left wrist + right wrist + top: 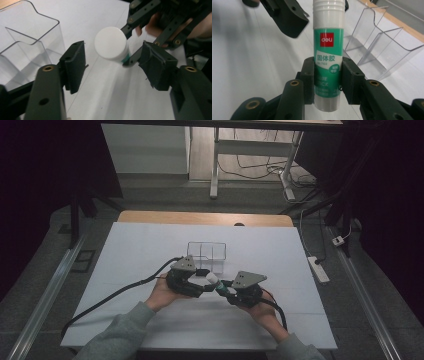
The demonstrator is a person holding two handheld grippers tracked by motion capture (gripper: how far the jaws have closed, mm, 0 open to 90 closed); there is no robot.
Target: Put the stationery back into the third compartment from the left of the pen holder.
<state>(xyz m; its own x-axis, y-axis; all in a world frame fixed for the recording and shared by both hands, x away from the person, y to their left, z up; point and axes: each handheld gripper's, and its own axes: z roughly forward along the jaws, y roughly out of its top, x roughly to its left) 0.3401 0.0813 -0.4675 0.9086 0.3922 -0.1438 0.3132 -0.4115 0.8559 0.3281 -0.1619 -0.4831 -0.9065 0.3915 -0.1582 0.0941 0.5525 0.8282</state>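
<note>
The glue stick [327,57], a smooth cylinder with a green-and-white label and white cap, is clamped low on its body by the right tongs [327,80] and held above the white surface [150,255]. Its round cap end sits between the spread, empty left tongs [112,62], touching neither black pad. A clear, hard-plastic compartmented organizer [206,251] stands just beside them.
</note>
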